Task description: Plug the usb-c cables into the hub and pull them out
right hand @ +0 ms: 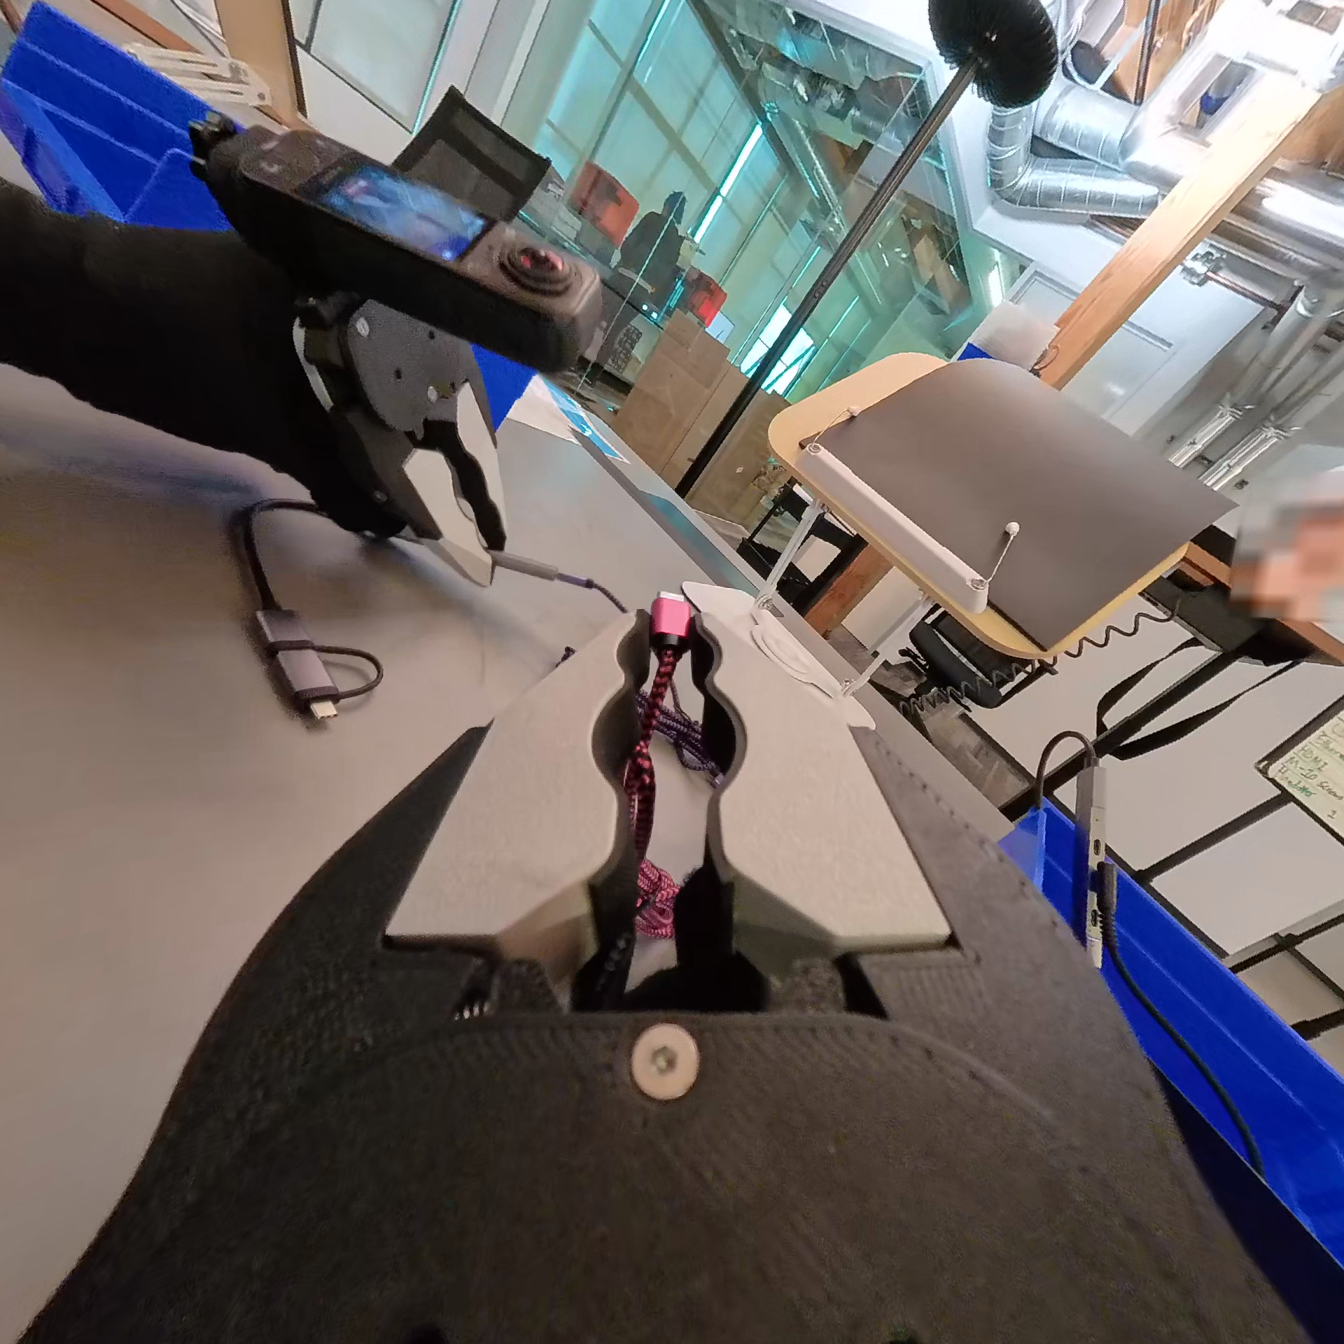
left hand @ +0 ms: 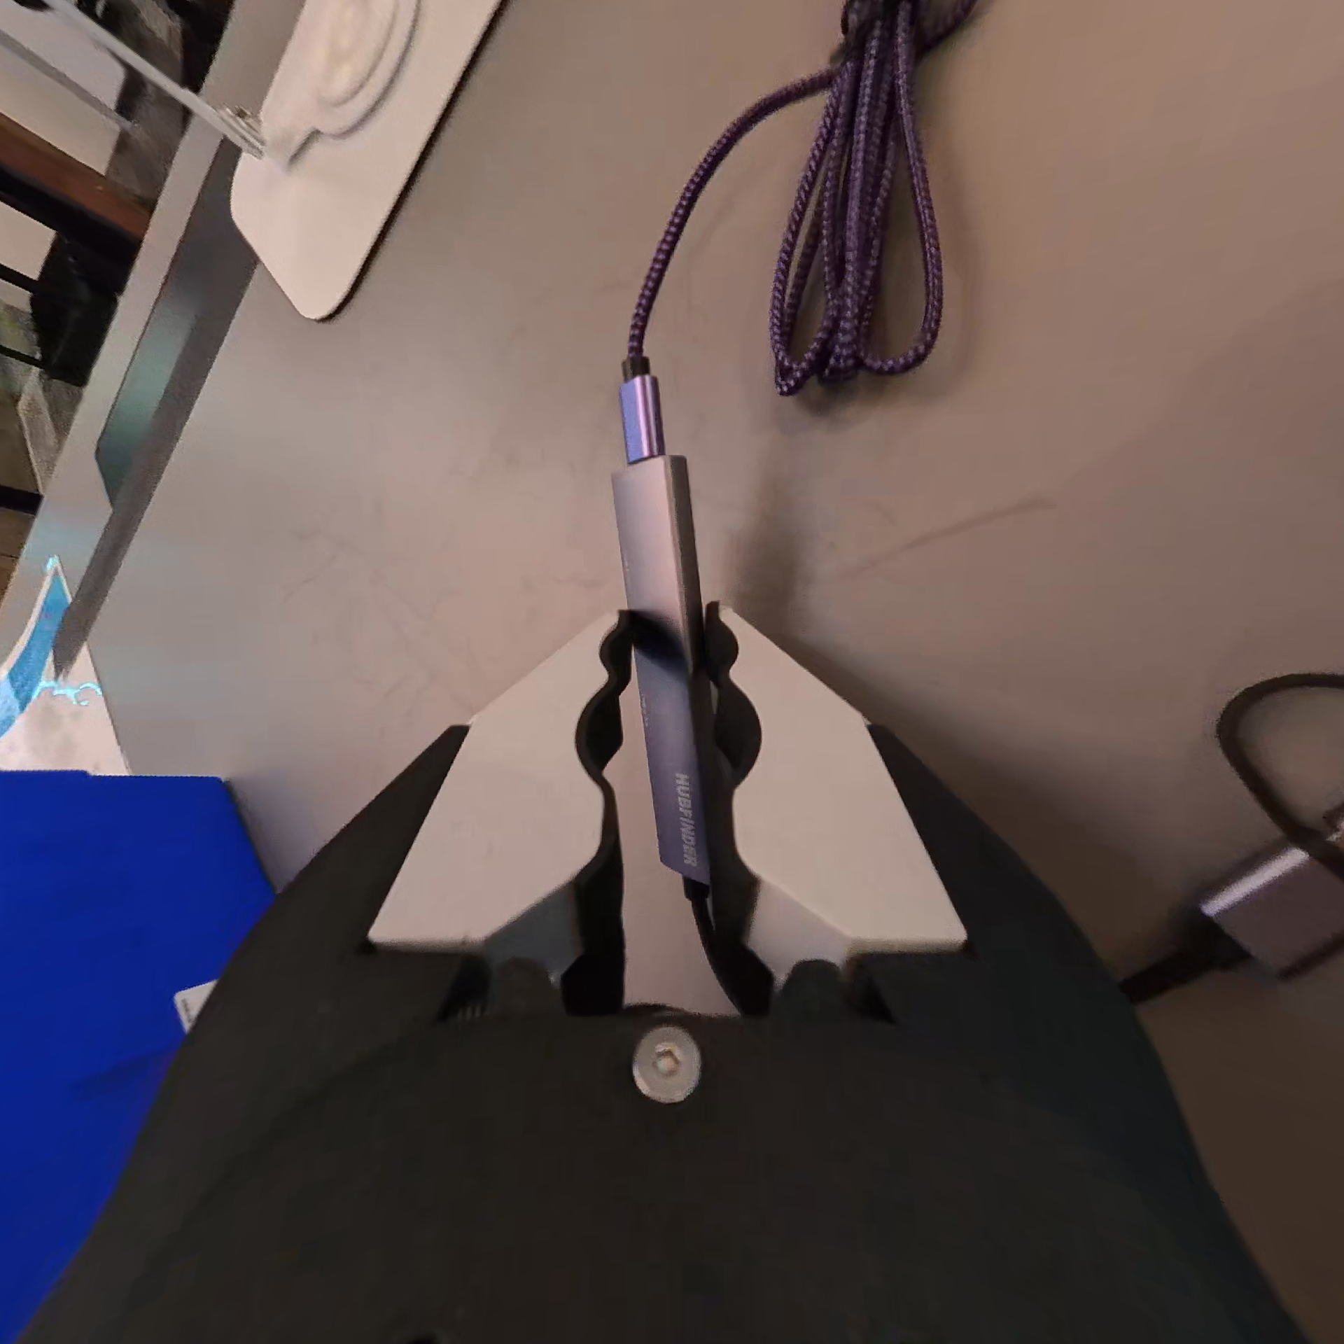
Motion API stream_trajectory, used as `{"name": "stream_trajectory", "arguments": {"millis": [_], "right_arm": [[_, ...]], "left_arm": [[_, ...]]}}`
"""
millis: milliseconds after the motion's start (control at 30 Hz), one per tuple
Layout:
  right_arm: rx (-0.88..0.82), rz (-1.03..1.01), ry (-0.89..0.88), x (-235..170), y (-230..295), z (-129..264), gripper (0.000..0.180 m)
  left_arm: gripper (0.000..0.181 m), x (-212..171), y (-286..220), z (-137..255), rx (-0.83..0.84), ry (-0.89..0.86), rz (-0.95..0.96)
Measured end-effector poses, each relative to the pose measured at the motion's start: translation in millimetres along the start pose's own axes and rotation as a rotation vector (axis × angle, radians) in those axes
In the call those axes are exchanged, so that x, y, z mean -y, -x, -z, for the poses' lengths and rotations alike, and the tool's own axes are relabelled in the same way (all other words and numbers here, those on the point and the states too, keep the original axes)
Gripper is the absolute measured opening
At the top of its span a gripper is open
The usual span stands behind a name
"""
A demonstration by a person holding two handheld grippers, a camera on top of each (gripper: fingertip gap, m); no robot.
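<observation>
My left gripper (left hand: 665, 618) is shut on a slim grey hub (left hand: 658, 582), held edge-up over the grey table. A purple braided cable's plug (left hand: 642, 418) sits in the hub's far end; the rest of that cable lies coiled (left hand: 858, 240) beyond. The hub's own black lead runs back between the fingers. My right gripper (right hand: 669, 625) is shut on a pink cable's plug (right hand: 669, 614), whose metal tip points forward; its pink-black braid (right hand: 644, 764) hangs between the fingers. The left gripper (right hand: 480, 560) with the hub (right hand: 520, 564) shows at the left in the right wrist view.
The hub's grey end connector (right hand: 302, 665) lies on the table (right hand: 145, 727); it also shows in the left wrist view (left hand: 1273, 909). A white stand base (left hand: 349, 145) is at the far left. Blue bins (right hand: 1200, 1018) (left hand: 94, 945) flank the table. A tilted board on a stand (right hand: 1004, 480) is beyond.
</observation>
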State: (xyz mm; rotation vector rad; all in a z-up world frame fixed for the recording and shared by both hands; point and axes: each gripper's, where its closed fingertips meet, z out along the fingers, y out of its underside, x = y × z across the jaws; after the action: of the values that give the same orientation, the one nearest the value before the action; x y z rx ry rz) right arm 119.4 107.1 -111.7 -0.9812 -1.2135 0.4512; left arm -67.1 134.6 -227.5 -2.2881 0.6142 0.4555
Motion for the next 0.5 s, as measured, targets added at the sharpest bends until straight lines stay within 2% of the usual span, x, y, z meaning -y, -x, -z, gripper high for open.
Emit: {"name": "stream_trajectory", "arguments": {"millis": [33,167,267,500], "right_arm": [[0.001,-0.001,-0.001,0,0,0,0.008],[0.004,-0.008,-0.003,0,0,-1,0.008],[0.006,-0.011,-0.004,0,-1,-1,0.008],[0.031,-0.054,-0.021,5,0,-3,0.008]], "left_arm": [[0.017,4,2,2,-0.012,-0.026,0.019],[0.017,18,10,12,-0.084,-0.117,0.089],[0.016,34,10,21,-0.248,-0.232,0.262],[0.015,71,6,59,-0.826,-0.515,0.732]]}}
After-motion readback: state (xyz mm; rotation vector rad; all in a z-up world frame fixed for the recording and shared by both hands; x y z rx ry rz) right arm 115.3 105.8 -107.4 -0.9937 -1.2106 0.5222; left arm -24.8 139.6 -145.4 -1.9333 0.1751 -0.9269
